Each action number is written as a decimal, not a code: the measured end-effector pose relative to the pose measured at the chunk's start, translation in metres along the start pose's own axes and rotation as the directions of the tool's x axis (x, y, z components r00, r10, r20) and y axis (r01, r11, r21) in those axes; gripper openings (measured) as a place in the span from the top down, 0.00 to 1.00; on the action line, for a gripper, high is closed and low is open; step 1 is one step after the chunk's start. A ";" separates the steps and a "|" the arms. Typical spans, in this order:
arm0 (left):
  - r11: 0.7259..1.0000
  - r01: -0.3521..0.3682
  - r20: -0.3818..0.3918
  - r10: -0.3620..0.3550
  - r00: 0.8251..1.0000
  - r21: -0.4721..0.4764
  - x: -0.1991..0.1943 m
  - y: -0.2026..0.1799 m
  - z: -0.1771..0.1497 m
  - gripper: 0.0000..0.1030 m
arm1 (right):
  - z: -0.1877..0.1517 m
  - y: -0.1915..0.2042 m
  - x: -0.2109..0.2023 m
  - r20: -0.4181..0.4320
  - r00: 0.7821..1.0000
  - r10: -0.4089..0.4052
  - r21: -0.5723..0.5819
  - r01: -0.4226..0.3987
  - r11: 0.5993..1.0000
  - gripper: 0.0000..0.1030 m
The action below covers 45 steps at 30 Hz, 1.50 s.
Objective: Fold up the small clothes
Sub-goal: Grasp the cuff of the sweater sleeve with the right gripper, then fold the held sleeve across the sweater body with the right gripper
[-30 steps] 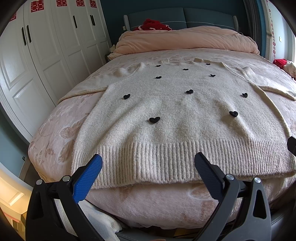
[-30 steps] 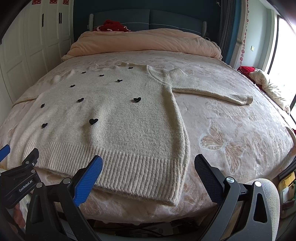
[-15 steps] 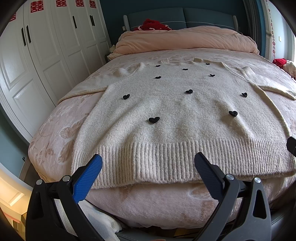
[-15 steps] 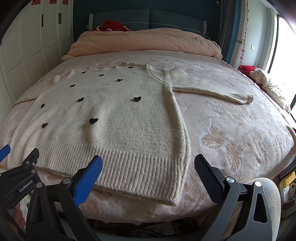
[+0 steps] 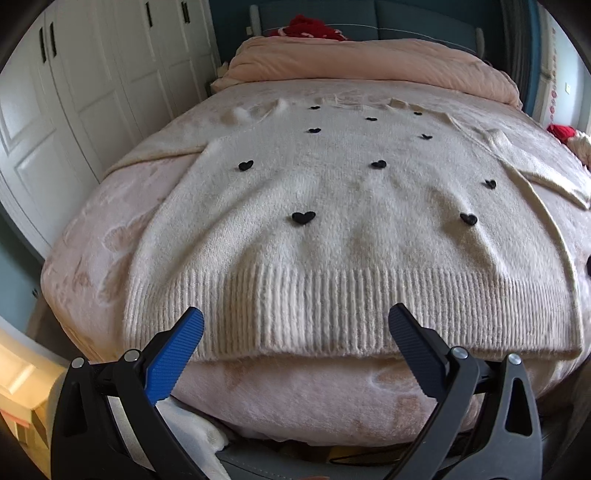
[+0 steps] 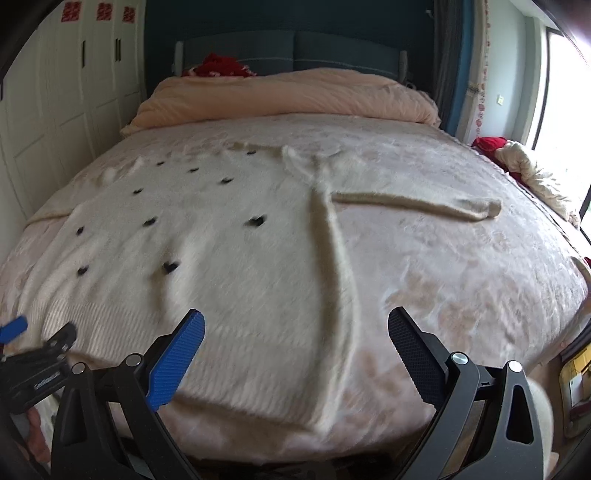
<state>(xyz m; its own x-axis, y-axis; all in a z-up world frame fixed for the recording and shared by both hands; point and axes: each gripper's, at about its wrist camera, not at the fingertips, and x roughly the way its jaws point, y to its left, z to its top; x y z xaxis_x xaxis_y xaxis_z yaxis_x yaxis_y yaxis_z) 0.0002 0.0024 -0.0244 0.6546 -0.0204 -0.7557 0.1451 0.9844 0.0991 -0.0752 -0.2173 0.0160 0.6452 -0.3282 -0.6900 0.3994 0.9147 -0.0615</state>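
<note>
A cream knitted sweater (image 5: 351,221) with small black hearts lies flat, front up, on the pink bed (image 5: 110,236), its ribbed hem at the near edge. Its right sleeve (image 6: 424,203) stretches out sideways over the blanket. My left gripper (image 5: 295,325) hangs open just above the hem, nothing between its fingers. My right gripper (image 6: 295,325) is open over the sweater's right lower corner (image 6: 317,417); this view is motion-blurred. The left gripper (image 6: 33,365) also shows at the far left of the right wrist view.
A folded pink duvet (image 5: 369,62) and a red item (image 5: 310,29) lie at the headboard. White wardrobe doors (image 5: 74,92) stand left of the bed. Red and cream fabric (image 6: 517,166) is piled at the bed's right side by the window.
Both grippers have moved forward and up over the sweater's hem; the right one moved more, blurring its view. Both stay open and empty.
</note>
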 end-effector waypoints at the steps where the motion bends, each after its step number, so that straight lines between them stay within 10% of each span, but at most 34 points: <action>1: 1.000 -0.003 0.011 0.003 1.000 -0.001 -0.001 -0.001 0.003 0.05 | 0.010 -0.018 0.007 0.006 1.000 -0.011 0.034 0.010 0.999 0.05; 13: 0.991 0.127 0.099 -0.131 0.986 0.049 0.012 -0.070 0.078 0.06 | 0.103 -0.269 0.153 -0.083 0.991 -0.104 0.468 0.131 0.874 0.10; 23: 0.973 0.215 0.057 -0.220 0.974 0.088 0.047 -0.129 0.098 0.06 | 0.111 -0.345 0.250 -0.084 0.996 -0.002 0.631 0.055 0.774 0.09; 27: 0.970 0.219 0.054 -0.225 0.973 0.105 0.057 -0.132 0.099 0.06 | 0.119 -0.354 0.264 -0.018 0.995 0.096 0.685 -0.058 0.727 0.86; 28: 0.969 0.225 0.052 -0.231 0.972 0.101 0.059 -0.130 0.099 0.06 | 0.120 -0.355 0.267 -0.006 0.992 0.127 0.705 -0.086 0.704 0.85; 33: 0.967 0.248 0.065 -0.252 0.966 0.063 0.060 -0.110 0.105 0.06 | 0.173 -0.309 0.224 0.174 0.975 0.138 0.625 -0.218 0.750 0.85; 38: 0.961 0.275 0.086 -0.272 0.958 -0.029 0.060 -0.077 0.116 0.06 | 0.260 -0.161 0.180 0.288 0.894 0.342 0.338 -0.430 0.837 0.84; 45: 0.953 0.286 0.140 -0.271 0.952 -0.103 0.055 -0.027 0.140 0.06 | 0.267 0.077 0.187 0.083 0.812 0.578 -0.026 -0.578 0.815 0.63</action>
<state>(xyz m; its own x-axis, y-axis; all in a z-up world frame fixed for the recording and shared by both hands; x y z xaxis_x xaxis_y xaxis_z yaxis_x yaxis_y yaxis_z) 0.1364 -0.0494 0.0225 0.6882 -0.3106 -0.6557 0.2491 0.9500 -0.1886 0.2498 -0.2711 0.0750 0.8087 0.2429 -0.5357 -0.0640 0.9417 0.3304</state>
